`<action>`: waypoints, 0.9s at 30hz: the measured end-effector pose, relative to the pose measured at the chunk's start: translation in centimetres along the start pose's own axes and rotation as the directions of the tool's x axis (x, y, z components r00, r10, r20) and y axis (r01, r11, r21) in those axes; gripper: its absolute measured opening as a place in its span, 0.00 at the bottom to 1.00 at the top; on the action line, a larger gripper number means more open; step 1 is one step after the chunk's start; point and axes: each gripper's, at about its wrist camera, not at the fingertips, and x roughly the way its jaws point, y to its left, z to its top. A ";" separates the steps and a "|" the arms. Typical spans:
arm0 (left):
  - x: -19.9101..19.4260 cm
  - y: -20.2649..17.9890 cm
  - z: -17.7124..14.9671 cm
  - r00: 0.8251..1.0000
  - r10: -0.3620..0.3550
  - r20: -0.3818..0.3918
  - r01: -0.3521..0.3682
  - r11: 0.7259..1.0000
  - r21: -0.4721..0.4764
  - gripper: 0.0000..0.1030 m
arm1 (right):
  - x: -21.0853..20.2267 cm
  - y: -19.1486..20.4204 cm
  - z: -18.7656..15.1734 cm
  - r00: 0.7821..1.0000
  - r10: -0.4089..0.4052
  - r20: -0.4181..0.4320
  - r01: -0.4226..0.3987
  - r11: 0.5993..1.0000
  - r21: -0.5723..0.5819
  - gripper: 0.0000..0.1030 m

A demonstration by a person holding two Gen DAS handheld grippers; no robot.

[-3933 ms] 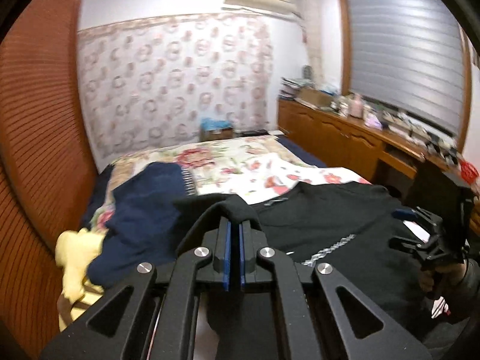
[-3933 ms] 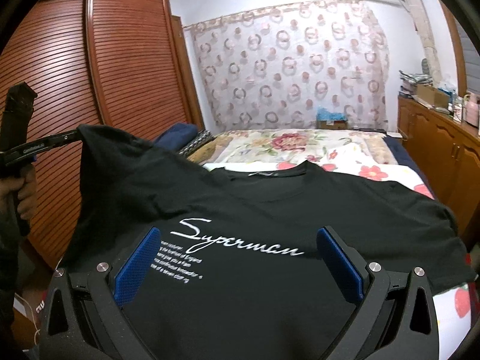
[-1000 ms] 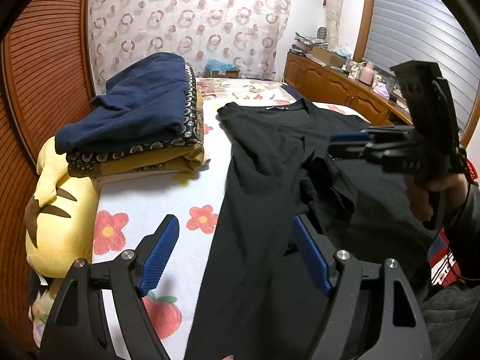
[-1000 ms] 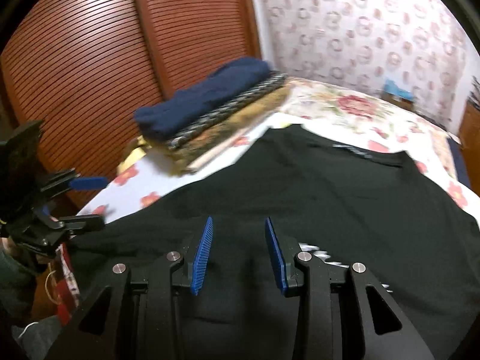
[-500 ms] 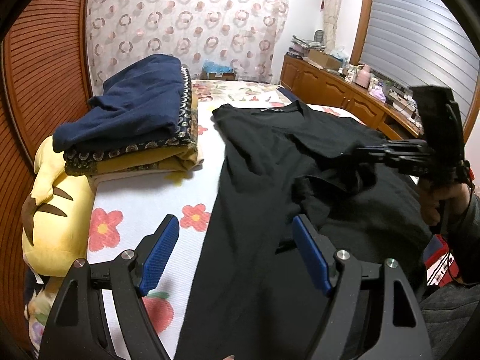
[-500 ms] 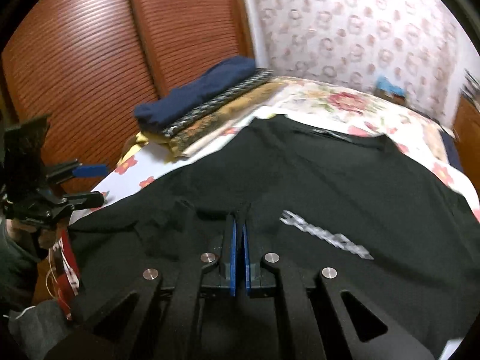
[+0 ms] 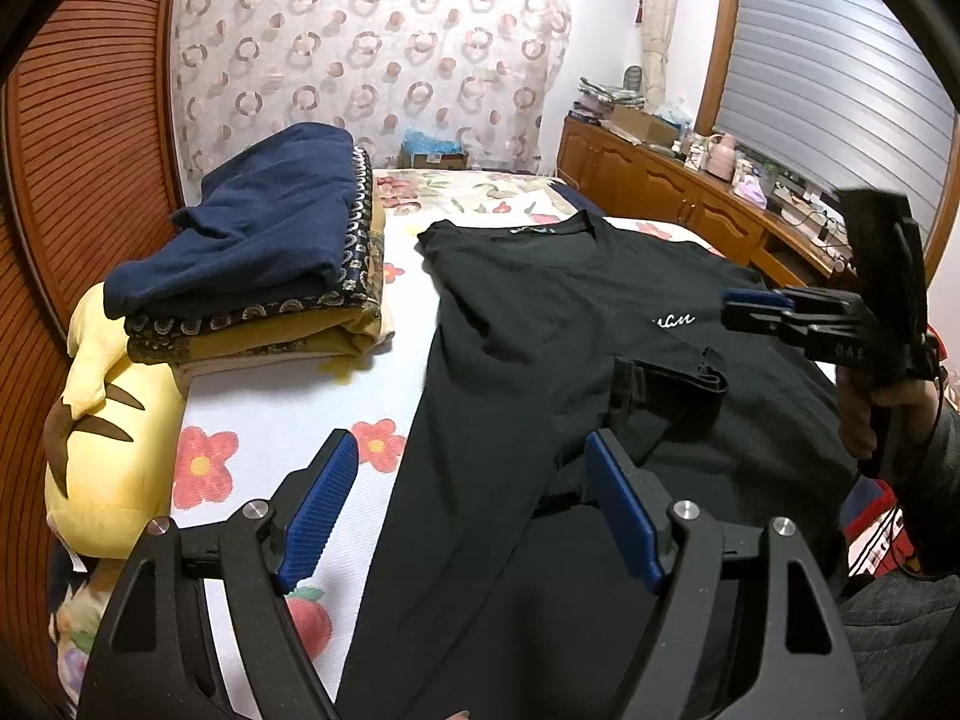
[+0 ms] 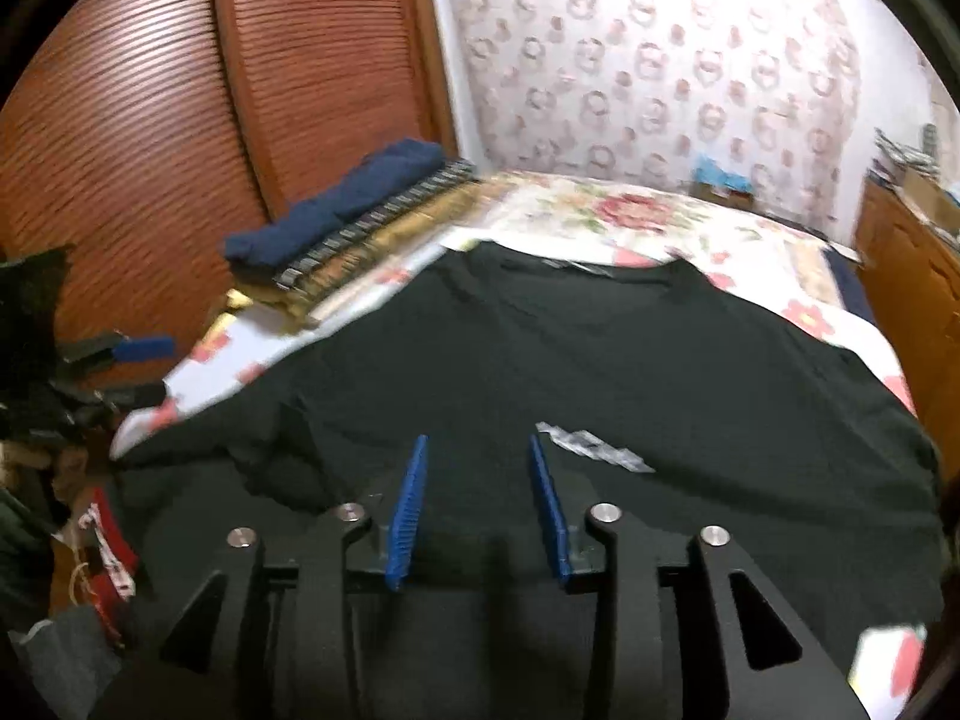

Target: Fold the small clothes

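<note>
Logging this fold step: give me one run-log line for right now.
shirt flat on bed, left sleeve folded in | left gripper open, empty | right gripper open, empty | folded stack beside shirt

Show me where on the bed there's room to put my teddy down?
The flowered sheet lies bare between the black T-shirt and the yellow plush, below the folded pile. More bare quilt lies beyond the shirt's collar. The pile fills the left edge; the shirt covers the middle.
</note>
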 end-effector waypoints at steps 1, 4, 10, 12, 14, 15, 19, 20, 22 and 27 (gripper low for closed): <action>-0.1 0.0 0.0 1.000 0.000 0.001 0.000 1.000 0.000 0.76 | 0.5 0.6 0.3 1.000 0.022 -0.003 -0.022 1.000 -0.012 0.38; -0.4 0.1 0.0 1.000 0.005 0.002 -0.005 1.000 -0.001 0.76 | 2.7 2.6 1.2 0.996 0.080 -0.025 -0.082 0.995 -0.057 0.38; -0.8 0.5 -0.2 1.000 0.012 0.005 -0.012 1.000 -0.007 0.76 | 6.5 4.7 1.8 0.977 0.174 -0.124 -0.188 0.976 -0.109 0.38; -0.9 0.6 -0.3 1.000 0.013 0.005 -0.013 1.000 -0.011 0.76 | 7.9 4.8 1.8 0.970 0.178 -0.163 -0.200 0.972 -0.124 0.38; -0.9 0.7 -0.4 1.000 0.015 0.004 -0.015 1.000 -0.013 0.76 | 8.6 4.7 1.7 0.967 0.167 -0.192 -0.195 0.971 -0.137 0.28; -0.9 0.7 -0.4 1.000 0.014 0.004 -0.014 1.000 -0.015 0.76 | 9.4 5.2 2.5 0.964 0.177 -0.199 -0.205 0.969 -0.135 0.13; -0.8 0.8 -0.4 1.000 0.016 0.005 -0.016 1.000 -0.015 0.76 | 7.7 4.6 2.7 0.960 0.211 -0.185 -0.237 0.963 -0.131 0.08; -0.9 0.9 -0.4 1.000 0.016 0.006 -0.016 1.000 -0.015 0.76 | 7.1 4.5 3.3 0.960 0.214 -0.179 -0.239 0.962 -0.129 0.08; -0.9 0.9 -0.4 1.000 0.016 0.009 -0.016 1.000 -0.017 0.76 | 6.5 4.4 3.1 0.957 0.229 -0.176 -0.252 0.960 -0.119 0.08; -0.6 0.7 0.1 1.000 0.014 0.012 -0.014 1.000 -0.013 0.76 | 2.9 3.9 1.1 0.956 0.226 -0.185 -0.245 0.966 -0.087 0.20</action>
